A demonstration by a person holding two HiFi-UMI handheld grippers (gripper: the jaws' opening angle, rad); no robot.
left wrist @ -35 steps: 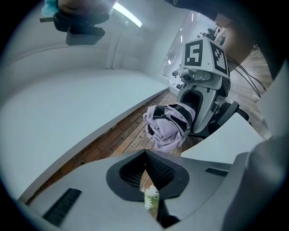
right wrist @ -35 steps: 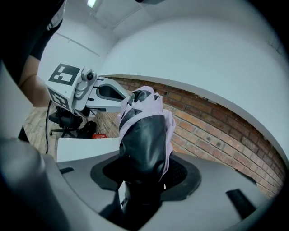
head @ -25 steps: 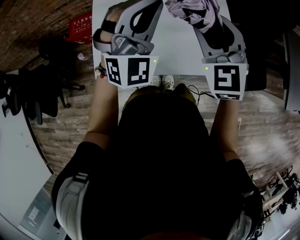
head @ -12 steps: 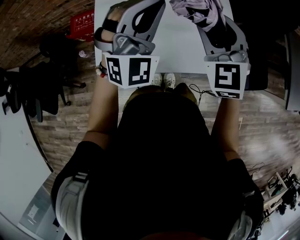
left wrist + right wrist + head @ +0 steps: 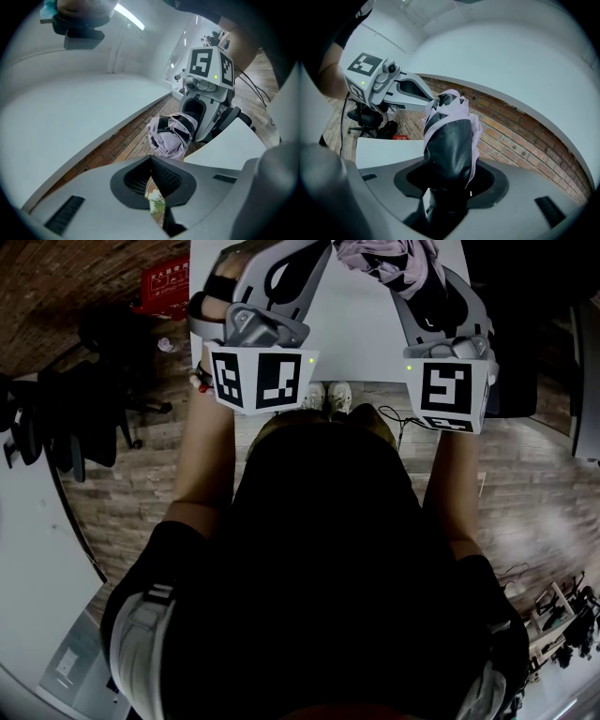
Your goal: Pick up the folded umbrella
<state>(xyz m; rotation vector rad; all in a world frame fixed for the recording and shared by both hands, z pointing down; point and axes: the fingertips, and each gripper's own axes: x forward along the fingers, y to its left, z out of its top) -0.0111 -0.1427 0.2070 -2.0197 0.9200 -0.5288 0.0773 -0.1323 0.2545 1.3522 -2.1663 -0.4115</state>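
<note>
Right gripper view: your right tongs (image 5: 447, 187) are clamped on the black end of the folded umbrella (image 5: 452, 136), jaws held partly apart by its thickness. The lilac-and-black canopy bunches out beyond the pads toward 12 o'clock.

Left gripper view: your left tongs (image 5: 152, 180) are closed almost together, only a thin slit showing between the pads, nothing in them. From here the umbrella sits at 1 o'clock, held in the air with brick floor (image 5: 124, 140) behind it and clear of the white tabletop (image 5: 229, 150).

Head view: both grippers are raised in front of you over the tabletop, left one at 11 o'clock, right one at 1 o'clock. The umbrella pokes out at the top edge of the frame, at the tip of the right tongs.
</note>
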